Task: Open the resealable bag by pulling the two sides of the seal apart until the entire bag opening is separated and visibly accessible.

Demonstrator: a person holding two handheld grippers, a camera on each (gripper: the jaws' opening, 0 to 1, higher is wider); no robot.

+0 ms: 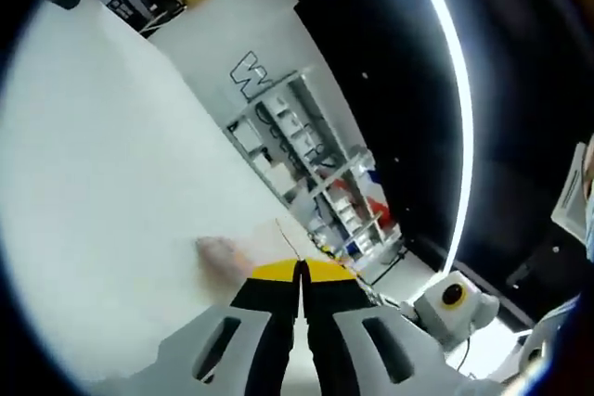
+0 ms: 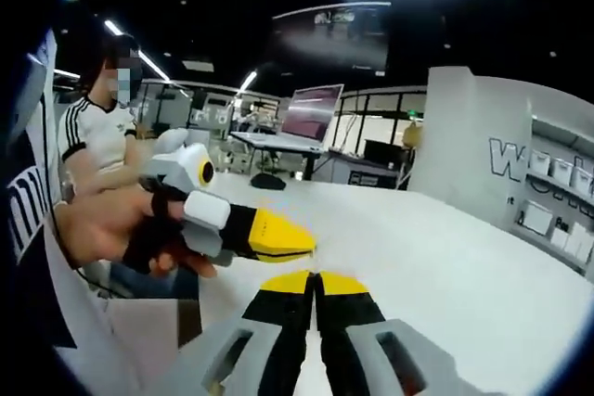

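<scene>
My left hand-held gripper (image 1: 300, 271) rises from the bottom of the left gripper view with its 2 yellow-tipped jaws pressed together, only a thin dark line between them. A fine, thread-like edge runs up from the tips; I cannot tell whether it is the bag. Just left of the tips there is a faint pinkish smudge (image 1: 221, 253) on the white table (image 1: 111, 183), too blurred to identify. The resealable bag itself I cannot make out clearly in either view.

My right hand-held gripper (image 2: 316, 277) is likewise closed, the 2 yellow tips touching, with nothing visible between them. In the right gripper view the left hand-held gripper comes in from the left, held in my hand (image 2: 111, 229), its yellow tip just above and near the right tips, not touching them.

Beyond the grippers, in the left gripper view, the table runs up to a white partition wall (image 1: 251, 44) carrying a dark logo. Beside it stands a shelf unit (image 1: 316, 164) with small boxes and some red items. A bright curved light strip (image 1: 459, 90) crosses the dark ceiling.

In the right gripper view, a person in a white shirt with dark sleeve stripes (image 2: 93, 141) sits at the far left. A monitor (image 2: 311, 113) stands on a further table behind.
</scene>
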